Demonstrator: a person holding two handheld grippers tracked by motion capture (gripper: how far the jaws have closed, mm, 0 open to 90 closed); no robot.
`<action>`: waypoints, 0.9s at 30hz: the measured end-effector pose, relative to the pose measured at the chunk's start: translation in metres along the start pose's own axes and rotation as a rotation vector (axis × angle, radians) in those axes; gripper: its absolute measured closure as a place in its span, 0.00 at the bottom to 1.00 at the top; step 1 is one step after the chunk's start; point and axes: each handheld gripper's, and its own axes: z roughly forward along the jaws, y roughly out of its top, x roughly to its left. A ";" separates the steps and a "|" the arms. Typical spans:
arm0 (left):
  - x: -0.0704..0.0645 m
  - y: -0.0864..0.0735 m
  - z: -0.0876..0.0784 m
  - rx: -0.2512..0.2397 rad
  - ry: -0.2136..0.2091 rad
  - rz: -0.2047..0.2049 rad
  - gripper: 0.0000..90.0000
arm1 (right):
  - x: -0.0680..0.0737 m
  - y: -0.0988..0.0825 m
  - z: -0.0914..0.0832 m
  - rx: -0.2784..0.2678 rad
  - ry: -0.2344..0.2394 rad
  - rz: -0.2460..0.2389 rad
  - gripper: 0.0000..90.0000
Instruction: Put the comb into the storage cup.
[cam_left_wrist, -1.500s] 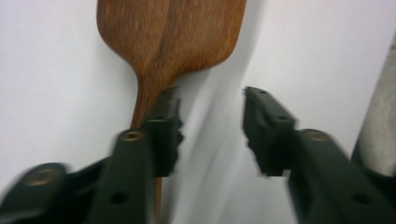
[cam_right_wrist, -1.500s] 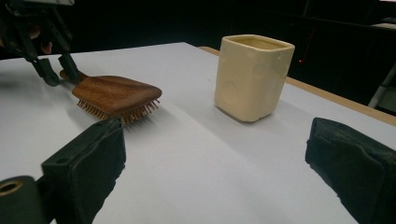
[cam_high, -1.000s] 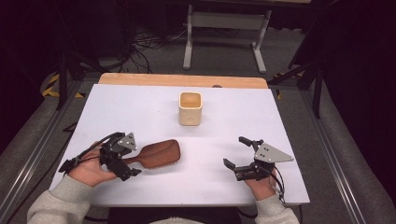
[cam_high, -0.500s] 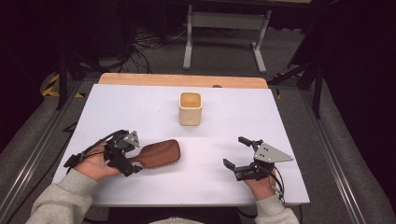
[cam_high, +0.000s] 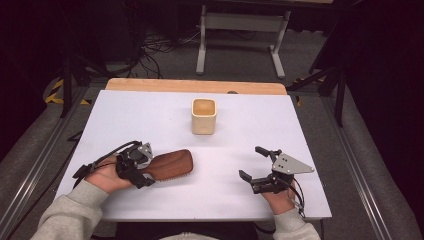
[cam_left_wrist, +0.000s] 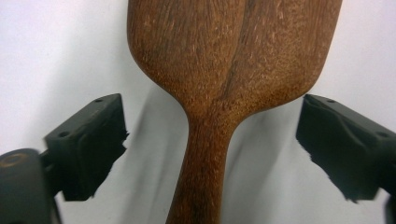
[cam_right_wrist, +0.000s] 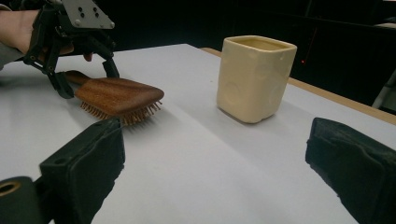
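Note:
A brown wooden hairbrush (cam_high: 171, 163) lies bristles down on the white table (cam_high: 150, 115), its handle pointing left. My left gripper (cam_high: 138, 166) is open and straddles the handle. In the left gripper view the handle and paddle (cam_left_wrist: 224, 60) run up between the two jaws, with a gap on each side. A cream square cup (cam_high: 204, 116) stands upright at the table's centre back. My right gripper (cam_high: 251, 163) is open near the front right, holding nothing. Its view looks past the open jaws at the cup (cam_right_wrist: 254, 77), the hairbrush (cam_right_wrist: 116, 95) and the left gripper (cam_right_wrist: 84, 60).
A wooden strip (cam_high: 195, 86) runs along the table's far edge. Beyond it are a dark floor with cables (cam_high: 155, 47) and a grey metal stand (cam_high: 240, 22). Metal rails (cam_high: 35, 165) flank the table on both sides.
My left gripper has edged a little to the right along the brush handle. The hairbrush, the cup and my right gripper stay where they were.

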 end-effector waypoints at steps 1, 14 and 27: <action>0.000 0.000 0.001 0.001 -0.004 0.001 0.18 | 0.000 0.000 0.000 0.001 0.000 -0.003 0.06; -0.003 0.001 -0.001 0.014 -0.010 0.076 0.58 | 0.000 0.000 0.001 0.000 0.004 0.000 0.06; -0.006 0.000 -0.003 0.020 0.001 0.102 0.80 | 0.000 0.000 0.002 -0.002 0.012 0.002 0.06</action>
